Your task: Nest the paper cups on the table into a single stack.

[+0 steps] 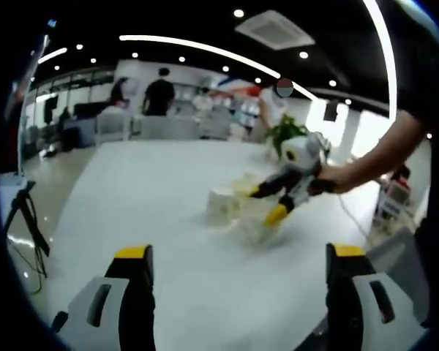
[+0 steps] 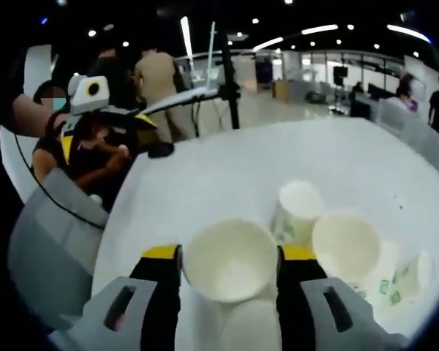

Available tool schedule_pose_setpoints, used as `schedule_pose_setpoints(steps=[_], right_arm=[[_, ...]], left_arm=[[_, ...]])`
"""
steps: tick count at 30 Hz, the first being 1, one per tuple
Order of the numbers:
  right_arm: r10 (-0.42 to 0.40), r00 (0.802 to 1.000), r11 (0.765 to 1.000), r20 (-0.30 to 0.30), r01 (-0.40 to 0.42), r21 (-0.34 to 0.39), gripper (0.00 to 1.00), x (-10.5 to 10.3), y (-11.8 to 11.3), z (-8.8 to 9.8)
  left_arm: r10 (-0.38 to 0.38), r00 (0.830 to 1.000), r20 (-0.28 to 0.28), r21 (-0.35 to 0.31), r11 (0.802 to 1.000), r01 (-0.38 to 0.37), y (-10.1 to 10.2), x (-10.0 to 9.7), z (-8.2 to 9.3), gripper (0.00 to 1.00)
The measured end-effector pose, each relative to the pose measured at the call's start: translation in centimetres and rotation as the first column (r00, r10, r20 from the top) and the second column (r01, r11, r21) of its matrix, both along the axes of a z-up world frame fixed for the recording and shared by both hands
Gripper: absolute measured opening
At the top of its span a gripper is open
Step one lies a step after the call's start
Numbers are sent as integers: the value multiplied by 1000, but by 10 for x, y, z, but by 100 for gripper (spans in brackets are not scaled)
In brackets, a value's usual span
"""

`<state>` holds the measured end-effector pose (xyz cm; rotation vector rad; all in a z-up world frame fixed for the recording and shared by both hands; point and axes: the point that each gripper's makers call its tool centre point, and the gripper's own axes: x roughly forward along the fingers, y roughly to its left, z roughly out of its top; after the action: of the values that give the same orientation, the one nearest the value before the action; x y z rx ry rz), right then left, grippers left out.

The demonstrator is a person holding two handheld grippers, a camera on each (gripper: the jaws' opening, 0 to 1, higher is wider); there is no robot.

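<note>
Clamping one paper cup [image 2: 230, 259], right gripper [image 2: 230, 256], left gripper [image 1: 238, 252] jaws apart over table [image 1: 146, 197].

the left gripper [image 1: 235, 272] is facing a wide bare stretch of white surface [image 1: 154, 197], nothing lying between its jaws. farther on, the right gripper [image 1: 269, 203] is crowding the paper cups [image 1: 227, 203]. more cups [image 2: 344, 245] are standing close together beyond its jaws.

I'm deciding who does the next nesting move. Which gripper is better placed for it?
Right, probably. The right gripper already has a paper cup between its jaws, beside the other cups. The left gripper is open and apart from the cups, over bare table.
</note>
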<state>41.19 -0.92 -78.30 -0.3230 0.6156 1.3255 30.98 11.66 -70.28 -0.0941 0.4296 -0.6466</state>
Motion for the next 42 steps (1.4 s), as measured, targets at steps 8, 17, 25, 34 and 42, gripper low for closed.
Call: schedule_pose_setpoints(steps=[8, 17, 25, 34, 42], right_arm=[[0, 1000, 1000, 9, 0, -7, 47, -3, 0, -1], [0, 1000, 1000, 15, 0, -4, 46, -3, 1, 3], [-13, 1000, 1000, 25, 13, 16, 46, -3, 3, 15], [-28, 998, 998, 48, 26, 49, 45, -7, 2, 31], [-46, 997, 996, 56, 42, 84, 44, -15, -1, 45]], left_arm=[[2, 1000, -15, 1, 1000, -2, 2, -6, -4, 98], [0, 1000, -6, -5, 1000, 0, 2, -5, -3, 97], [-5, 1000, 2, -10, 1000, 5, 1, -4, 0, 96], [-22, 1000, 14, -8, 1000, 22, -4, -6, 8, 96], [-31, 999, 25, -19, 999, 32, -8, -8, 13, 95]])
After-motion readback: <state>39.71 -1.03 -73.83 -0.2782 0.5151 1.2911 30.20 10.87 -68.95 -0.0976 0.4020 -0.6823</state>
